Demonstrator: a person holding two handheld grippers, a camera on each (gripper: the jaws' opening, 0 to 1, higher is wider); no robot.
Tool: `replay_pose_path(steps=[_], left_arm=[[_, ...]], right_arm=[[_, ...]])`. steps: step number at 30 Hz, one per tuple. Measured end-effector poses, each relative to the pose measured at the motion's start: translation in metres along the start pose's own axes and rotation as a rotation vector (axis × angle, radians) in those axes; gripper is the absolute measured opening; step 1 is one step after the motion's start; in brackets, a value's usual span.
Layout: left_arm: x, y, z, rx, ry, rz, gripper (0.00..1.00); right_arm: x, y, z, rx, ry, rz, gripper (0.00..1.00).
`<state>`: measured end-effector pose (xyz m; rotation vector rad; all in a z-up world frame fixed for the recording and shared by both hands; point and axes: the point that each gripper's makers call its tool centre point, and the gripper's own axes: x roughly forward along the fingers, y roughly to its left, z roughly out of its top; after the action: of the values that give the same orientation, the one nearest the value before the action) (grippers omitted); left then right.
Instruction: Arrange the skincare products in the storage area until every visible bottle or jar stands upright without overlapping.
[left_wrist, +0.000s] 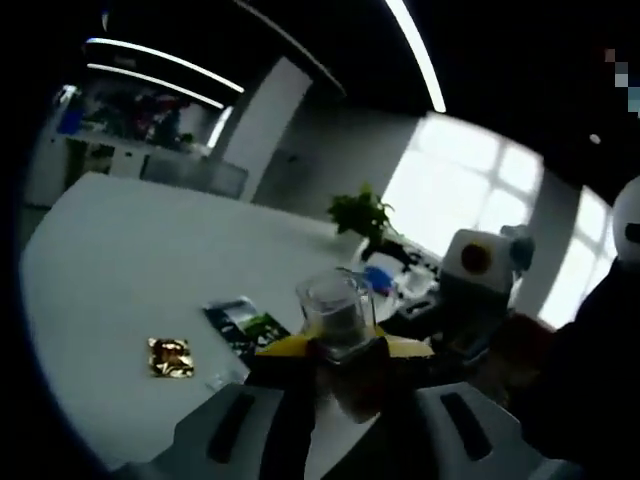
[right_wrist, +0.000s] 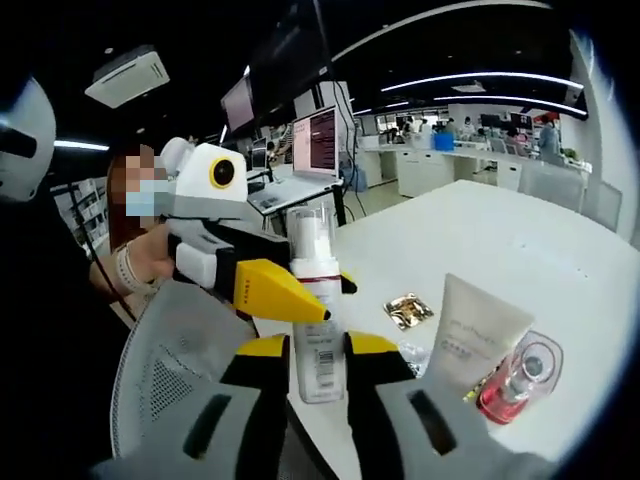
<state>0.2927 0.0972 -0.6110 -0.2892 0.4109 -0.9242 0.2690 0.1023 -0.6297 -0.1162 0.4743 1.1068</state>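
Right gripper view: the right gripper (right_wrist: 320, 350) is clamped on a tall white pump bottle with clear cap (right_wrist: 316, 300), upright above the white desk (right_wrist: 520, 240); the left gripper (right_wrist: 285, 295) seemingly pinches its neck, beside a white squeeze tube (right_wrist: 475, 330).

Both grippers are showing grey moulded bodies with slotted black recesses and black jaws capped in yellow. The left gripper (right_wrist: 290, 295) is wearing a white housing over a black-and-yellow wedge-shaped jaw. The person's sleeve (right_wrist: 45, 330) is showing black, a pale band (right_wrist: 124, 268) is circling the wrist.
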Motion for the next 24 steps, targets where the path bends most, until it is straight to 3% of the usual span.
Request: replay_pose_path(steps=[4, 14, 17, 24], left_arm=[[0.000, 0.016, -0.009, 0.075, 0.080, 0.075, 0.20], [0.007, 0.037, -0.022, 0.176, 0.176, 0.147, 0.20], [0.009, 0.046, -0.031, 0.219, 0.209, 0.187, 0.20], [0.018, 0.043, -0.046, 0.271, 0.236, 0.155, 0.20]], right_arm=[[-0.002, -0.001, -0.002, 0.006, 0.008, 0.004, 0.20], [-0.007, -0.011, 0.005, 0.014, -0.013, -0.030, 0.20], [-0.006, -0.016, 0.011, 0.060, -0.049, -0.056, 0.20], [0.009, -0.021, 0.017, 0.075, -0.072, -0.104, 0.24]])
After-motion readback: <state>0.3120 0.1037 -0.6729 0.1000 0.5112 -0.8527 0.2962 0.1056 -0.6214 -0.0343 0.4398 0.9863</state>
